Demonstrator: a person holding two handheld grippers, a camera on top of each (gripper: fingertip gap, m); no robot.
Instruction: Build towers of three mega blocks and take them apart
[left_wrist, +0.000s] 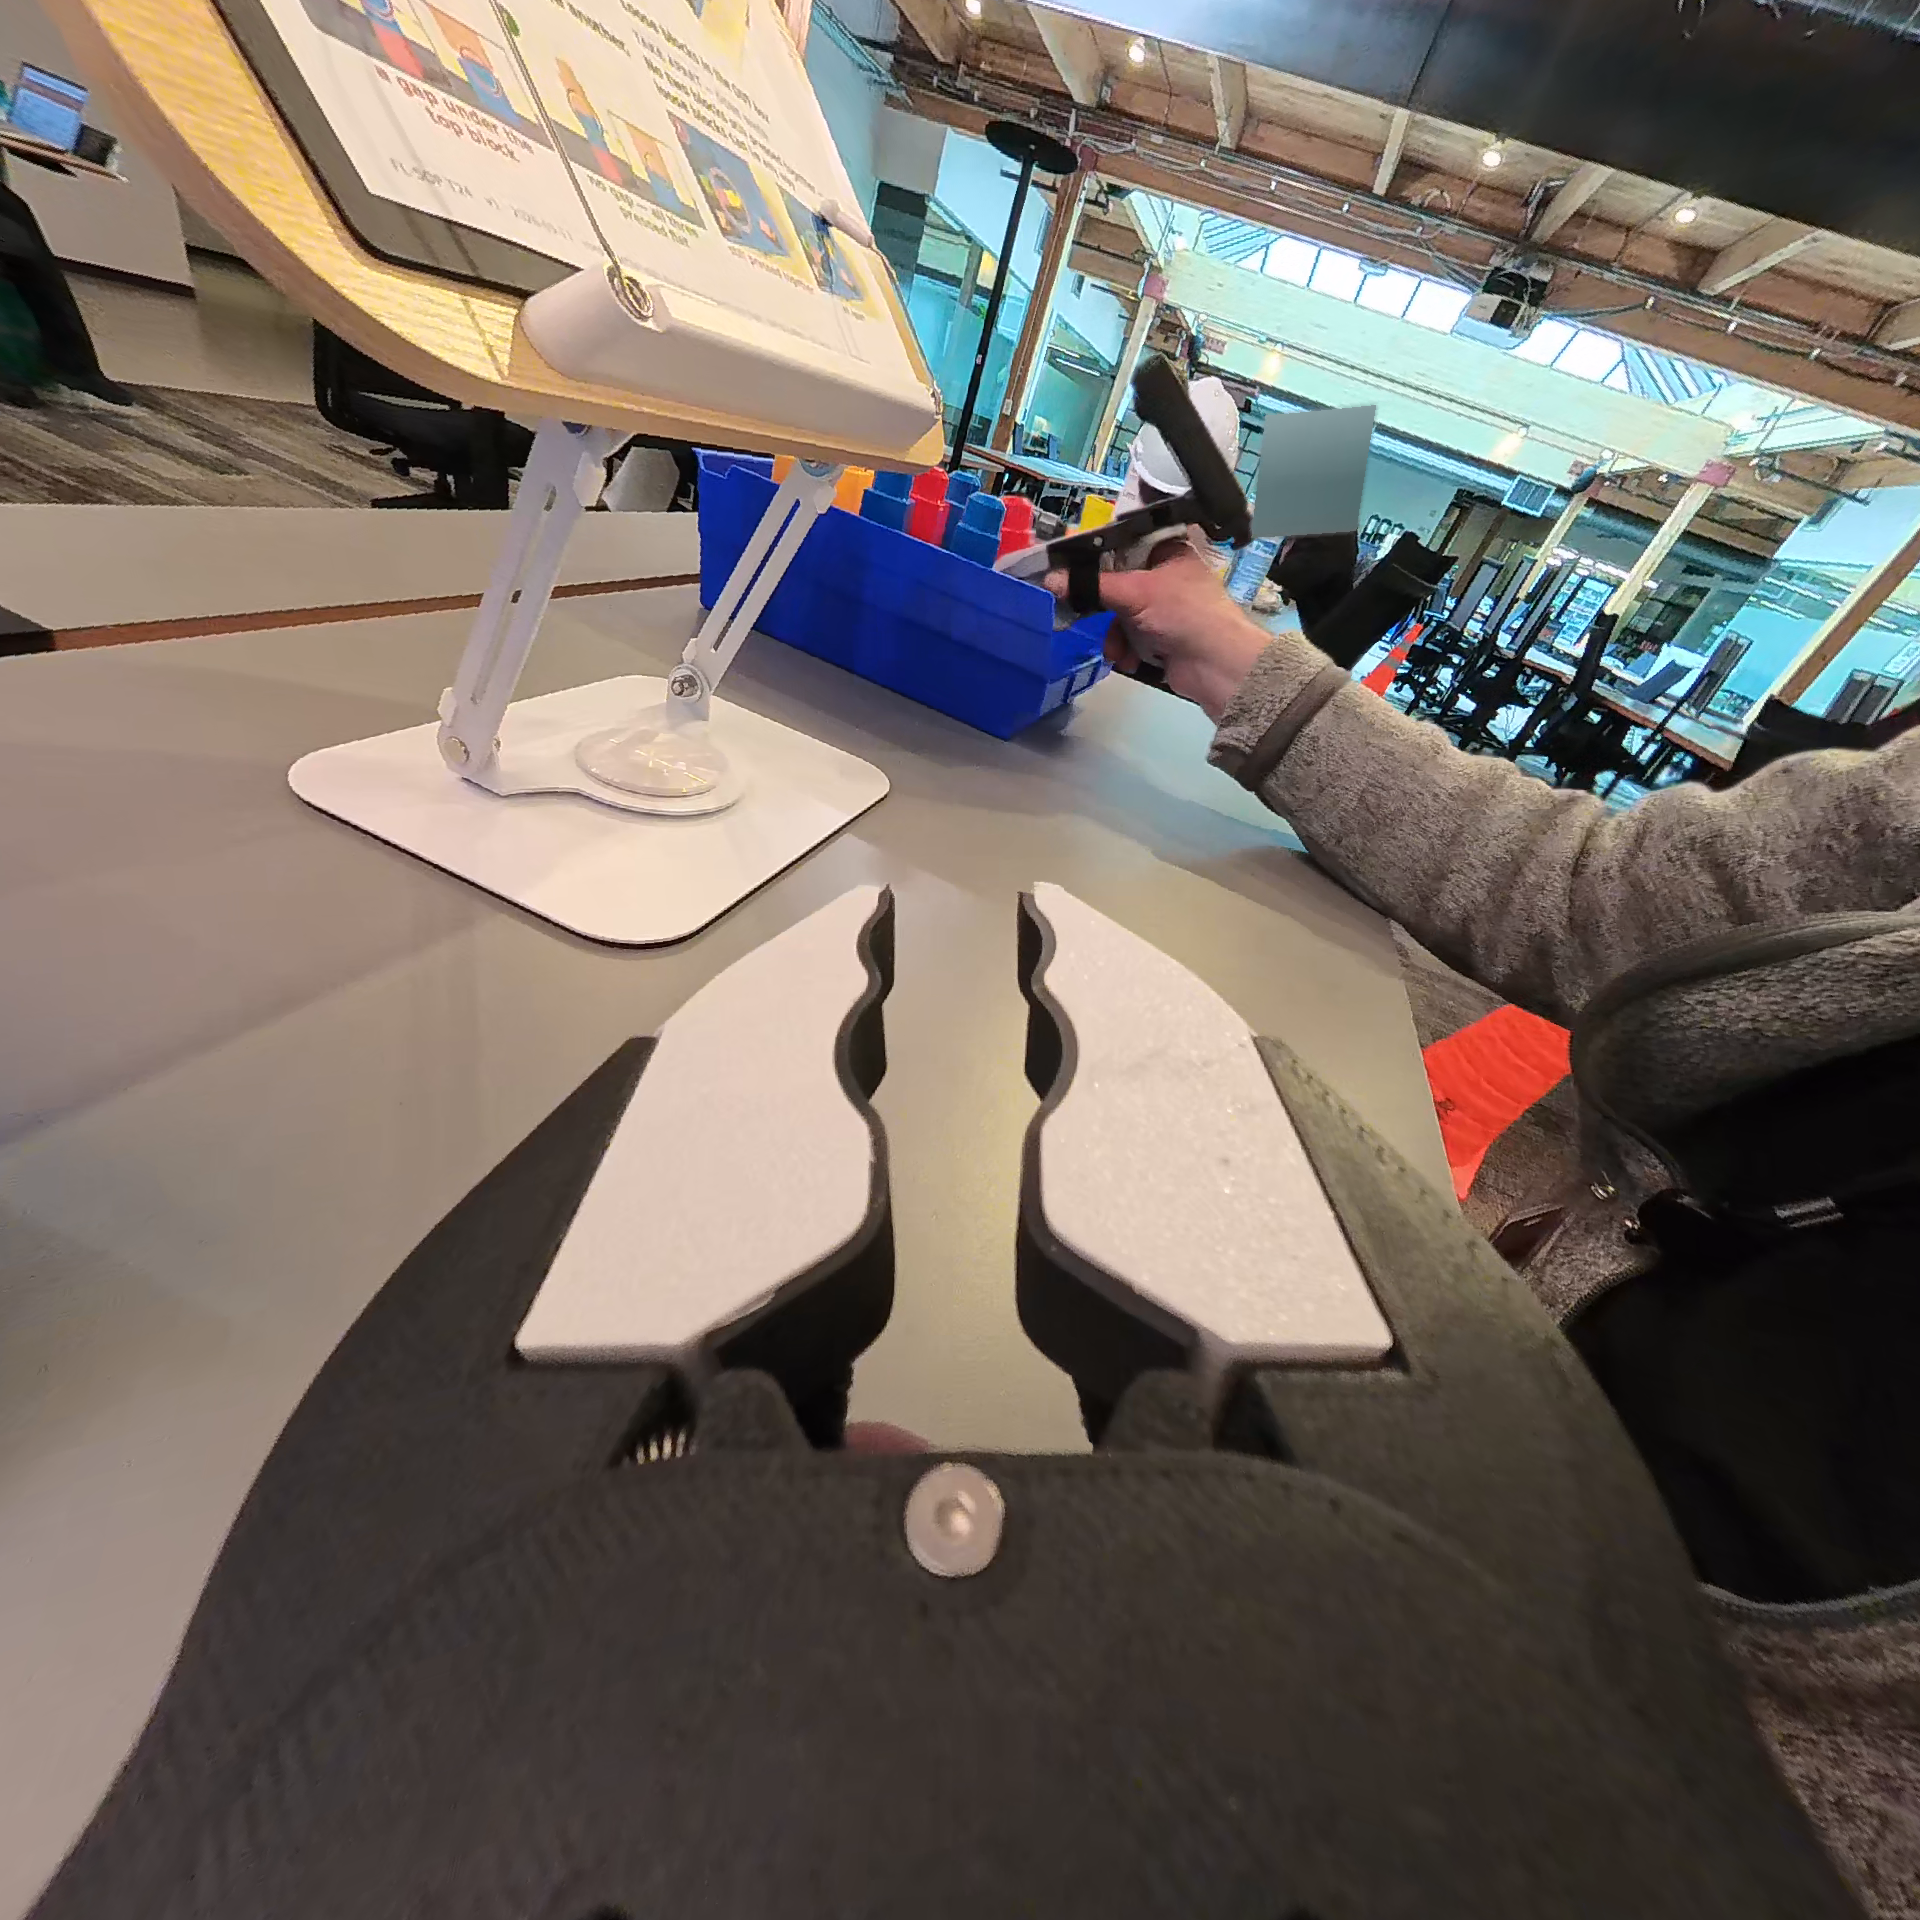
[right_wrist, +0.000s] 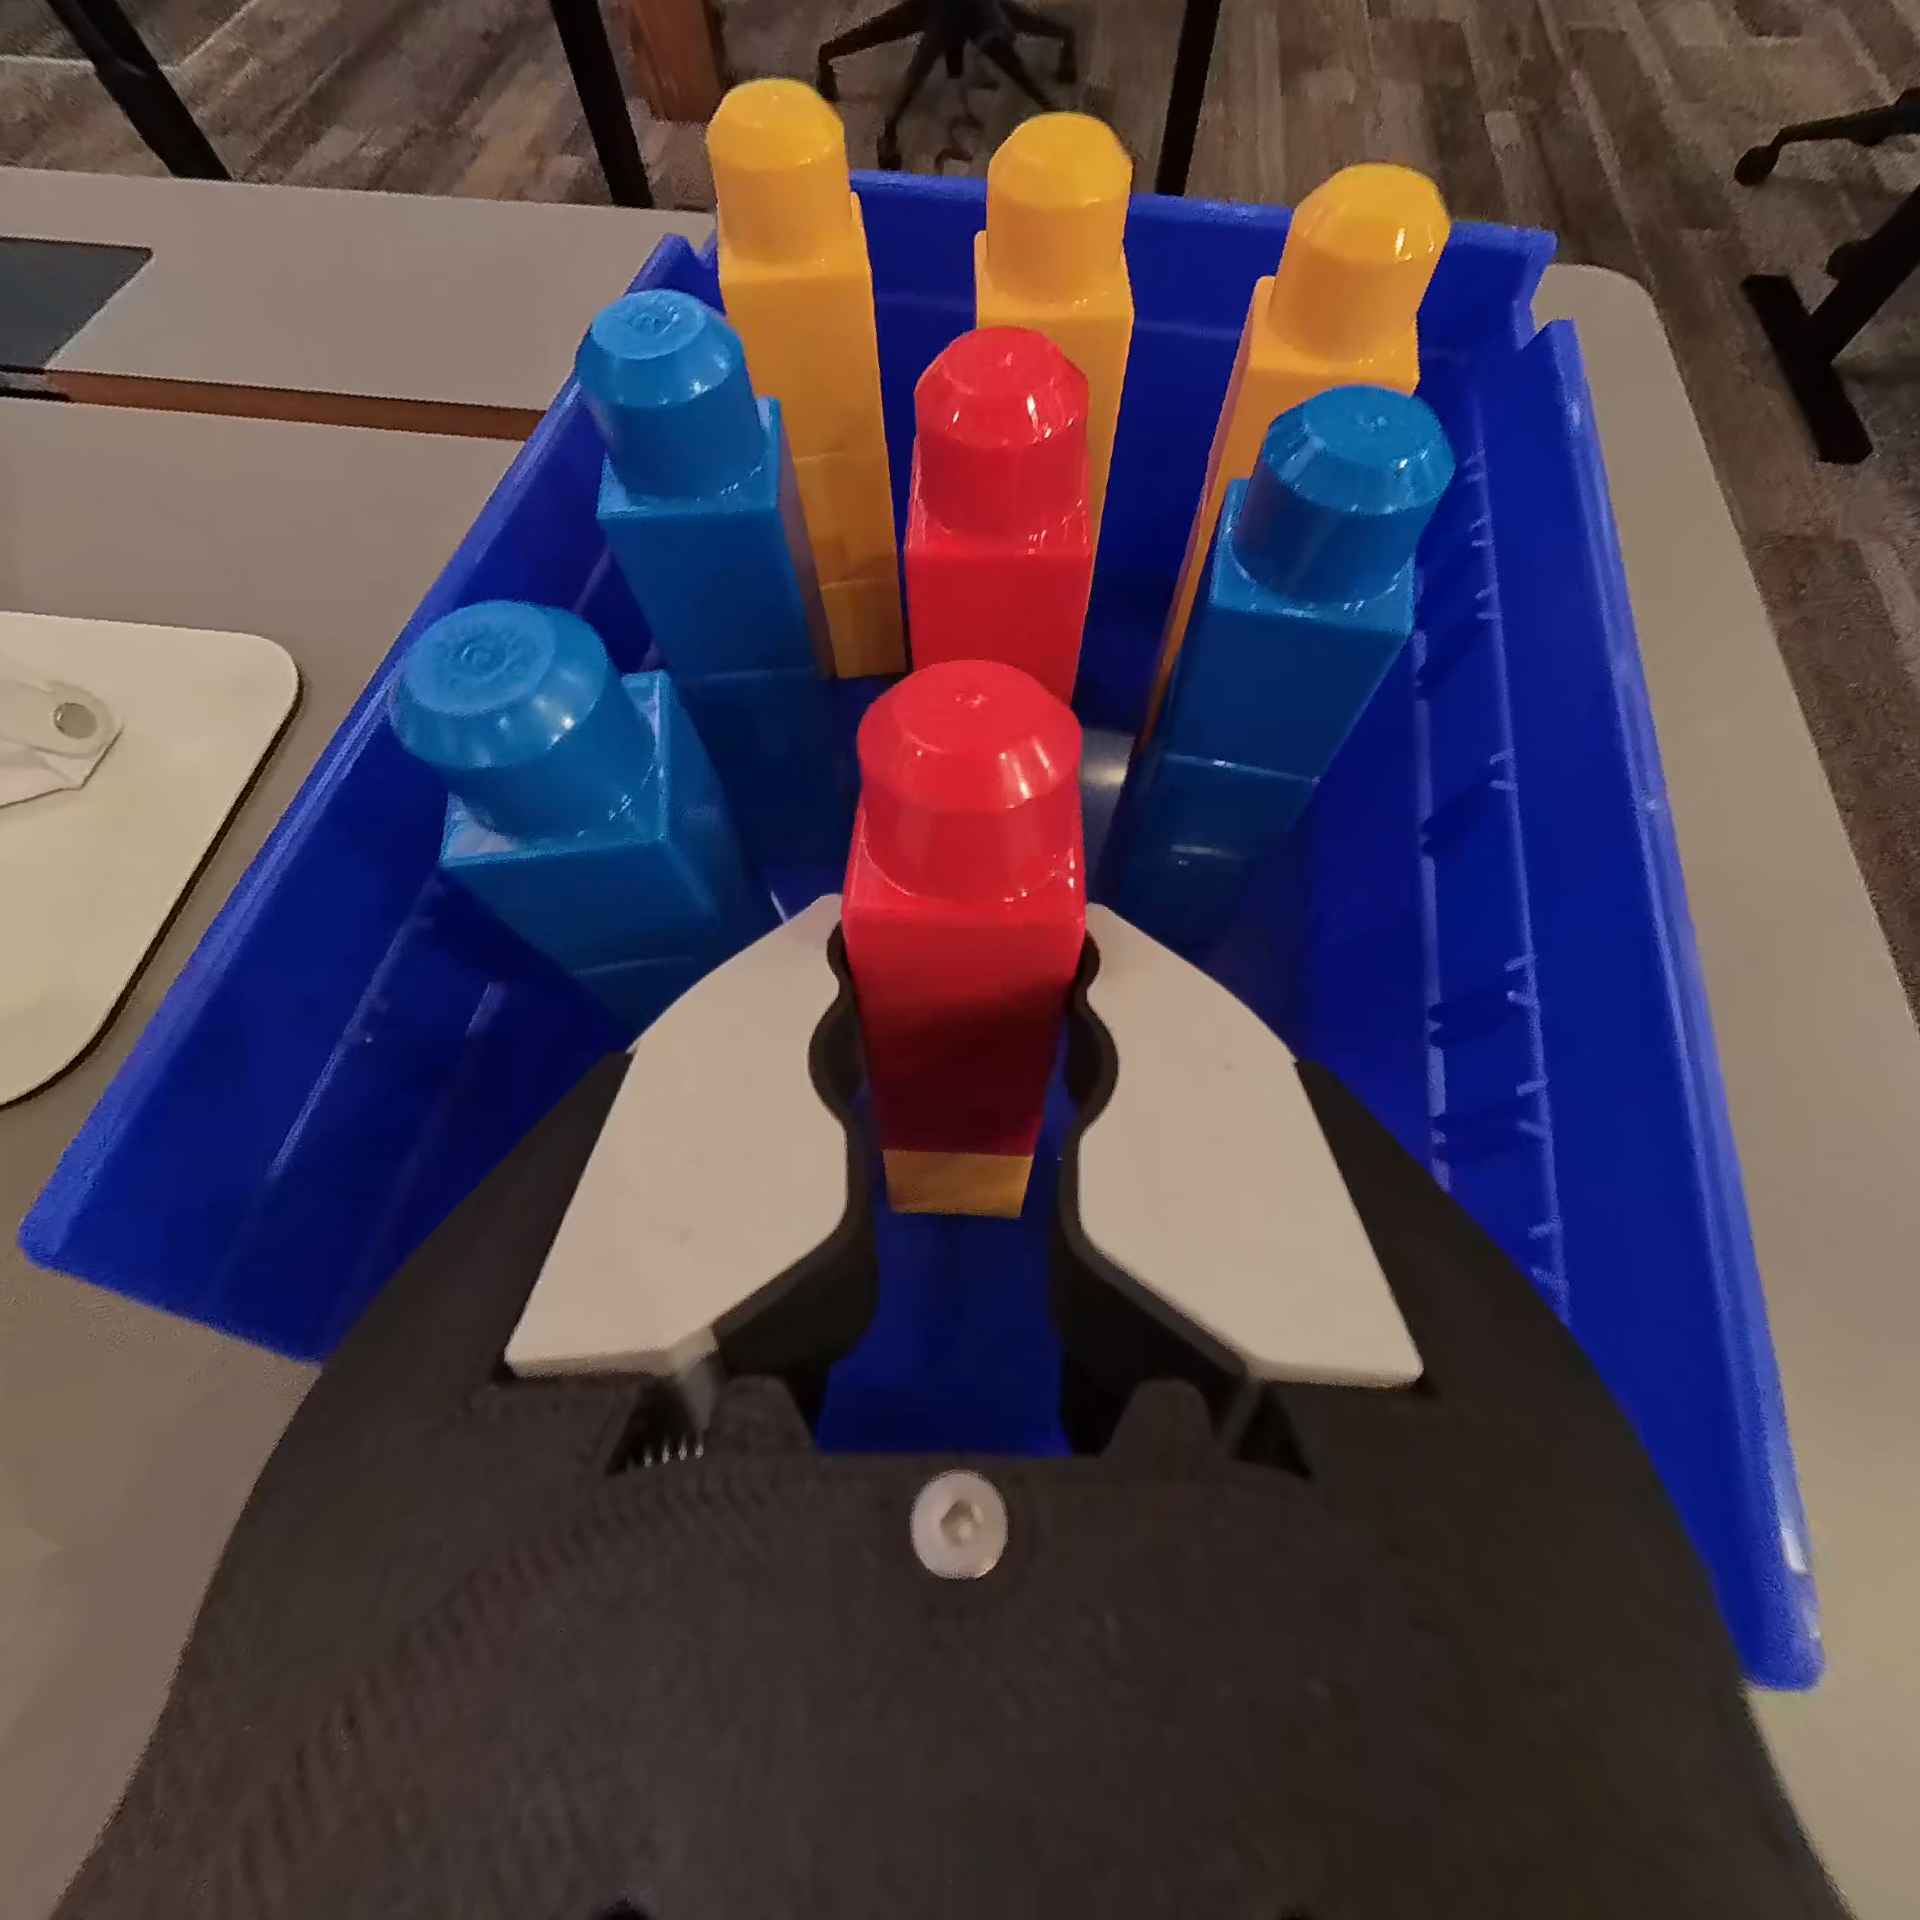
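Right gripper (right_wrist: 964, 951) clamps a red-topped block tower (right_wrist: 961, 935) inside the blue bin (right_wrist: 1496, 935) — blue towers (right_wrist: 582, 831) flanking; left gripper (left_wrist: 956, 914) parted, bare.

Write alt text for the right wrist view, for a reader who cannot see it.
The right gripper clamps a red-topped block tower from both sides, its fingers pressed on it, inside a blue bin. Seven more towers stand behind in the bin: three blue-topped, three yellow-topped, one red-topped. The bin sits on a grey table.

Towers (right_wrist: 997, 540) stand inside bin (right_wrist: 1662, 935) on table (right_wrist: 260, 499).
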